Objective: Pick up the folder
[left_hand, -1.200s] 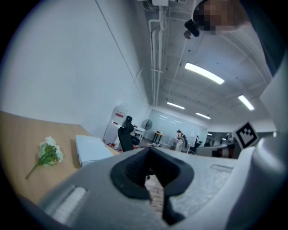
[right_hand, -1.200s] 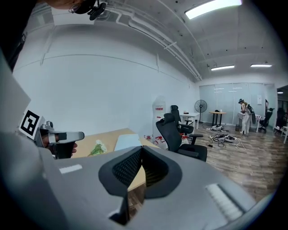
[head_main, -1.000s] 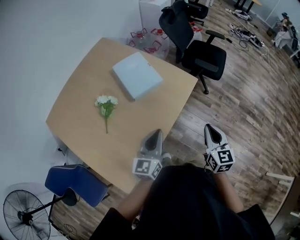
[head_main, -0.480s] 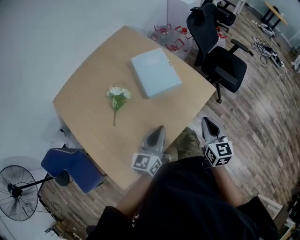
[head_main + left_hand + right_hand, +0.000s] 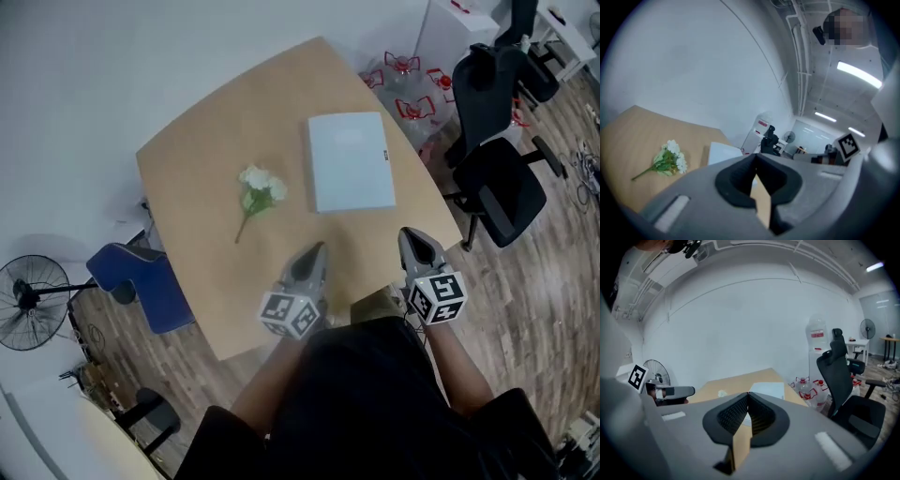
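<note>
On the wooden table (image 5: 206,141): a pale blue folder (image 5: 350,161) lying flat, both hand-held grippers closed and empty.
From left to right: a standing fan (image 5: 33,302) and a blue chair (image 5: 141,281) on the floor beside the table; a sprig of white flowers (image 5: 260,192) near the folder's left side, not touching it; the left gripper (image 5: 317,249) over the table's near edge, jaws together with nothing between them; the right gripper (image 5: 410,234) at the near right corner, jaws likewise together on nothing; neither touches the folder; water bottles (image 5: 412,89) and a black office chair (image 5: 502,178) past the table's right side.
</note>
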`<action>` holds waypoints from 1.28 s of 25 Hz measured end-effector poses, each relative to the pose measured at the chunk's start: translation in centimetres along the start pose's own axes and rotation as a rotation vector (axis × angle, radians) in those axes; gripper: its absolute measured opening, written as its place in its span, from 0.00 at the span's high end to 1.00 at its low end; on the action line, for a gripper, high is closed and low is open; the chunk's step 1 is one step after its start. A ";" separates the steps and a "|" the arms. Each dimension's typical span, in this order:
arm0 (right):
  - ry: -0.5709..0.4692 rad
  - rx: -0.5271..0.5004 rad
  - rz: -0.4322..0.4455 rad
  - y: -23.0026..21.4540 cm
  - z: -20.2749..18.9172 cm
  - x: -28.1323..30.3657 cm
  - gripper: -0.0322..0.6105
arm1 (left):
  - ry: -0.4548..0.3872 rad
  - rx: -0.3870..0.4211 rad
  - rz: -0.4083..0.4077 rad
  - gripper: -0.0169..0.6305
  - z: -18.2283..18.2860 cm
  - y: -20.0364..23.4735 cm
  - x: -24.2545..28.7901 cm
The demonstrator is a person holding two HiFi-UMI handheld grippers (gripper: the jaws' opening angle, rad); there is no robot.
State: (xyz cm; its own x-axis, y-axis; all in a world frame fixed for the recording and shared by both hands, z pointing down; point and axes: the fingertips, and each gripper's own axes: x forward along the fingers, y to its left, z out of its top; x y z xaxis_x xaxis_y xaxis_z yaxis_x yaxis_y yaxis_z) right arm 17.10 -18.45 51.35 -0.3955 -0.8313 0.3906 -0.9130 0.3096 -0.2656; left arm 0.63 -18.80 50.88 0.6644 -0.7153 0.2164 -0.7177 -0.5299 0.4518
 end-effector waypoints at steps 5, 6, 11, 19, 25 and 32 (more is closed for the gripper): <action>0.054 -0.024 0.129 -3.0 0.1 4.1 0.95 | 0.007 -0.003 0.146 0.97 0.3 1.9 4.2; 0.063 -0.024 0.144 -3.8 0.1 4.7 0.95 | 0.010 -0.008 0.172 0.97 0.1 2.2 4.9; 0.116 -0.019 0.206 -7.7 0.2 7.5 0.95 | 0.020 -0.008 0.274 0.97 -0.3 3.7 8.0; 0.210 -0.021 0.288 -13.1 -0.4 11.6 0.94 | 0.055 -0.007 0.425 0.97 -1.6 7.1 12.1; 0.287 -0.027 0.289 -14.5 -2.8 14.9 0.90 | 0.080 -0.040 0.502 0.97 -3.2 11.0 13.4; 0.340 0.079 0.229 -16.5 -5.7 18.7 0.84 | 0.150 -0.030 0.478 0.96 -4.7 14.9 16.6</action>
State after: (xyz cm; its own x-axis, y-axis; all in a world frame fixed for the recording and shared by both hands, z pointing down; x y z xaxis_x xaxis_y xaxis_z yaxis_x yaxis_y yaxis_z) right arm 24.23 -36.46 68.08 -0.6101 -0.5415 0.5784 -0.7923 0.4212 -0.4414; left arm 1.93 -36.41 65.28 0.2871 -0.8002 0.5265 -0.9442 -0.1439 0.2963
